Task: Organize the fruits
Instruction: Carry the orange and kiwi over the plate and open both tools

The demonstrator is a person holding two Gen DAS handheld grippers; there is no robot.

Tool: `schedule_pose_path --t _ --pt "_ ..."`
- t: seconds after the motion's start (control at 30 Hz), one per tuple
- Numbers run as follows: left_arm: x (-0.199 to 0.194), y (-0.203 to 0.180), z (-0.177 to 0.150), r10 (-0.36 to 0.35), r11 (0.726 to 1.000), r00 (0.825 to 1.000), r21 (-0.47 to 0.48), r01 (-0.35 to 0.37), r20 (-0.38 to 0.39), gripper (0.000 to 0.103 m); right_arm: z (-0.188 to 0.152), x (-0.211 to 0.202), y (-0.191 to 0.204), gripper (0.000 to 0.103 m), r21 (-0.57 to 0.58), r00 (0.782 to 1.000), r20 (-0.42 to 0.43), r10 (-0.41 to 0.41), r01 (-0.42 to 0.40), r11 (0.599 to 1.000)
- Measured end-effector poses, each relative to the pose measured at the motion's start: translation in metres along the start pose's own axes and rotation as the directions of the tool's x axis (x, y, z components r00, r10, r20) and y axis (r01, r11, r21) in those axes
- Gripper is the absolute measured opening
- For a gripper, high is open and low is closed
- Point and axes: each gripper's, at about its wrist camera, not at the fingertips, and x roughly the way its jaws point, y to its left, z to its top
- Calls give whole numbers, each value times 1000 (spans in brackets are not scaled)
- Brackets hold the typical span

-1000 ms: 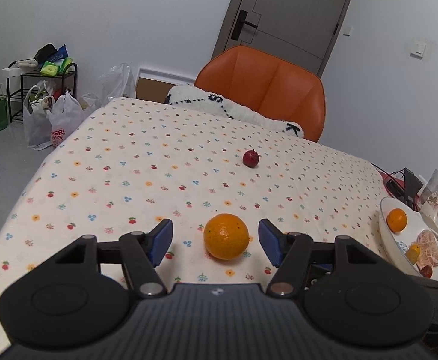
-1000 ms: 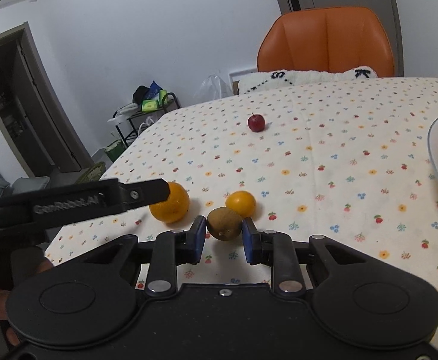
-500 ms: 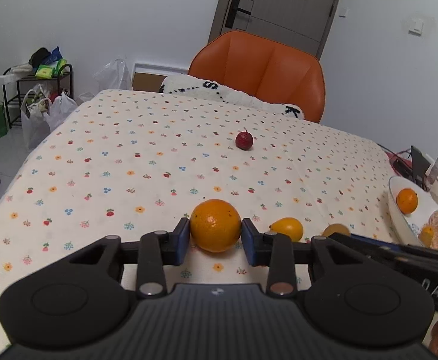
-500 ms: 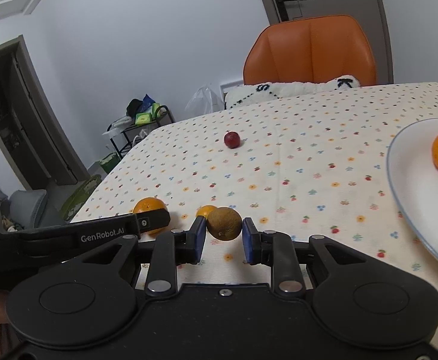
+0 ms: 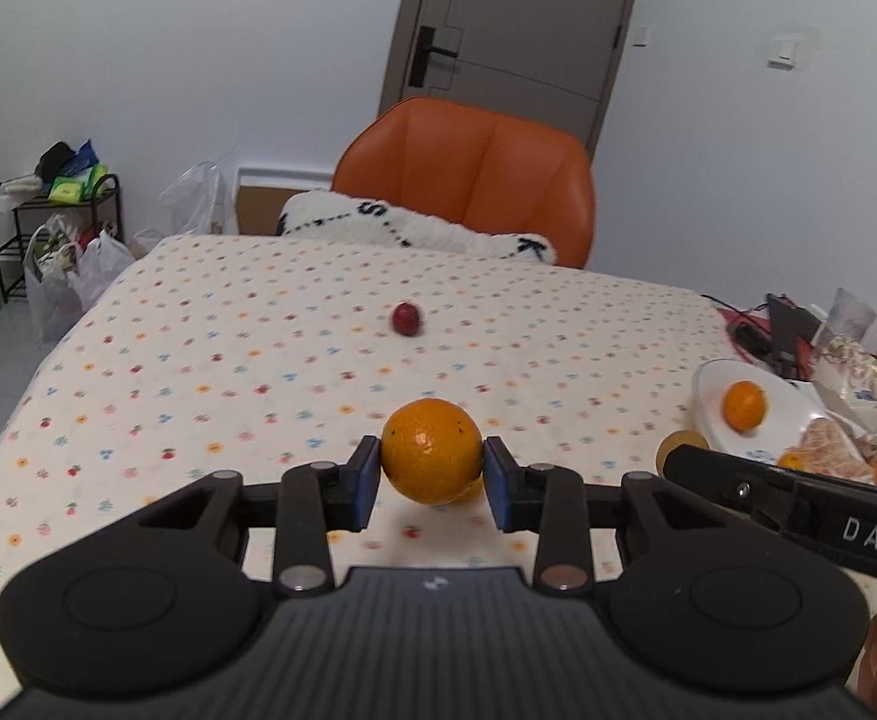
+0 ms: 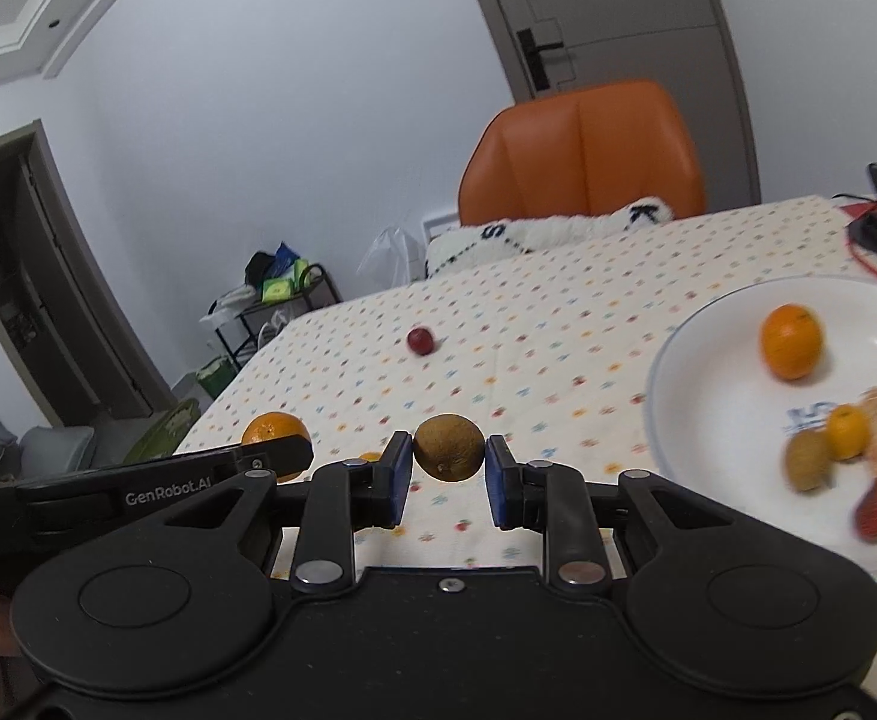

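The left gripper pinches a speckled orange; the right gripper clamps a brown kiwi; beyond its right finger, the plate fruits are blurred.

plate cut off at rt edge, fruit on it blurred
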Motion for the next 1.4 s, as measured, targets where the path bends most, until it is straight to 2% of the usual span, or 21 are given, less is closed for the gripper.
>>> schedule_pose_path --t 0.63,1.03,1.4 --pt "-13 -78 0 -96 993 995 72 94 30 35 6 -65 -60 24 67 992 100 -83 76 995" --pt "-11 -127 -2 -151 982 988 122 146 35 35 6 -108 -106 24 134 974 157 -164 144 980" --pt "2 -161 -4 -203 969 979 150 198 21 35 5 -121 -134 24 162 961 164 -222 196 967"
